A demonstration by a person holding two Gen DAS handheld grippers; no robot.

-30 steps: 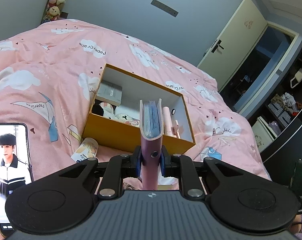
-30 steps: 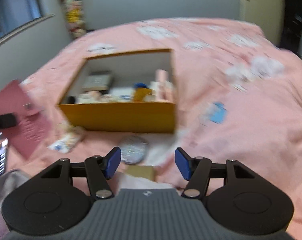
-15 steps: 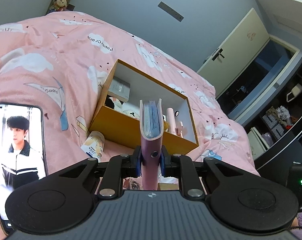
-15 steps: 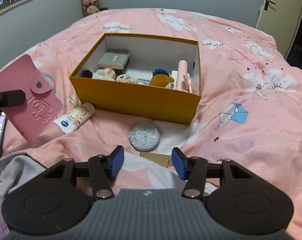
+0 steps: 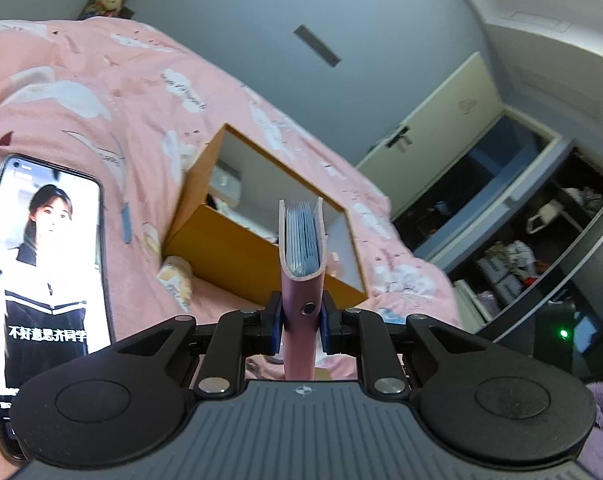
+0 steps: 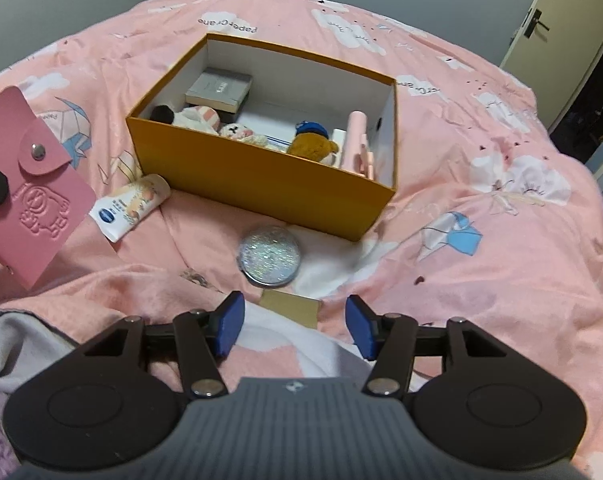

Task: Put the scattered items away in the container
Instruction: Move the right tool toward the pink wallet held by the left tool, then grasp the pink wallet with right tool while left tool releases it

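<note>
My left gripper (image 5: 301, 316) is shut on a pink snap card holder (image 5: 301, 240), held upright with its blue sleeves showing. The same card holder (image 6: 33, 184) hangs at the left of the right wrist view, short of the orange box (image 6: 261, 184). From the left wrist view the box (image 5: 229, 248) lies just beyond the holder. Inside are a grey booklet, plush toys and a pink item. My right gripper (image 6: 293, 320) has its jaws opening with nothing between them, above a tan card (image 6: 289, 310). A glittery round compact (image 6: 270, 256) and a cream tube (image 6: 131, 206) lie before the box.
A lit phone (image 5: 45, 272) stands at the left, close to the left gripper. The pink cloud-print duvet (image 6: 481, 240) covers the bed. Grey cloth (image 6: 17, 344) lies at the lower left. A door (image 6: 561, 12) and dark shelves (image 5: 541, 248) are to the right.
The left gripper has sunk and rolled with the card holder, so the box now looks tilted and the phone looms larger. The right gripper has tipped down towards the compact and card.
</note>
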